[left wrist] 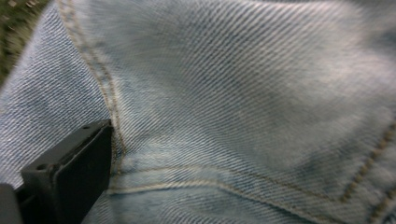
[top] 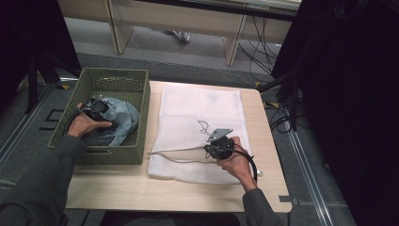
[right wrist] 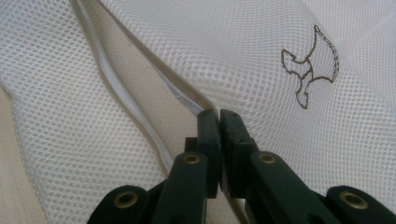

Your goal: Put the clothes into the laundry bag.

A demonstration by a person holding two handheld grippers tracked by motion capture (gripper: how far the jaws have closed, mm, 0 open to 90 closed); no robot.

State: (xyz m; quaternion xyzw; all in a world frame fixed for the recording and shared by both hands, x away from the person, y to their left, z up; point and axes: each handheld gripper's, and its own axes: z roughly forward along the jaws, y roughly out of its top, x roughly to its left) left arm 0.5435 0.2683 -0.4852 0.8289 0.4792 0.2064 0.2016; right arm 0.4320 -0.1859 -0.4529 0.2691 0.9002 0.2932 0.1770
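A light-blue denim garment (top: 121, 120) lies bunched in a green woven basket (top: 143, 113) at the table's left. My left gripper (top: 96, 108) rests on top of it, open. In the left gripper view one black finger (left wrist: 70, 172) lies against the denim (left wrist: 233, 93), beside a stitched seam. A white mesh laundry bag (top: 202, 103) lies flat on the table. My right gripper (top: 207, 149) is shut on the lip of its zipper opening. In the right gripper view the right gripper (right wrist: 219, 121) has its jaws pressed together on that mesh bag (right wrist: 233, 46) edge, which is lifted slightly.
The bag carries a small dark stitched emblem (right wrist: 310, 65). Bare wooden table (top: 141, 188) runs along the front edge. The basket overhangs the table's left side. Cables (top: 282, 117) and dark stands sit on the floor to the right.
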